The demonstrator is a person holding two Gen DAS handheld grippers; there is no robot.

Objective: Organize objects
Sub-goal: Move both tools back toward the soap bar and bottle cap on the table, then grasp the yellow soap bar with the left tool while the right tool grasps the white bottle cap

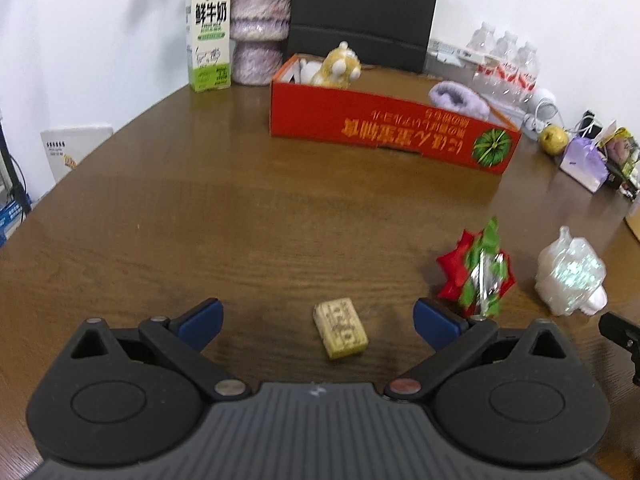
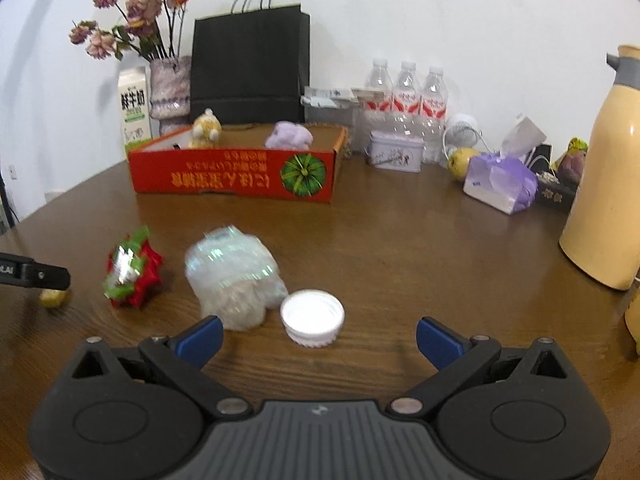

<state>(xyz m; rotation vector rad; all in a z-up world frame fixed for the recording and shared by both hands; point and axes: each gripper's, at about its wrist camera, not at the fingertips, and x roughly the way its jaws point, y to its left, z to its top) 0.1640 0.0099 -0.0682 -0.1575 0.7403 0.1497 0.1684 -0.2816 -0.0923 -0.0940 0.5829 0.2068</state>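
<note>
A: On the near left of the table (image 1: 160, 208), cork (image 1: 341, 328) lying flat between the spread blue pads of the left gripper (image 1: 316, 322), nothing held. Best lowered straight, then closed across the short sides.

B: Further right, bow (image 1: 476, 270) and shiny wrapped figure (image 2: 232, 272) loose. Then white cap (image 2: 312, 317), near, left of centre in the wide-open right gripper (image 2: 318, 338). Worth shifting left before closing. Far off, red box (image 2: 236, 172) waiting, two plush toys inside.
</note>
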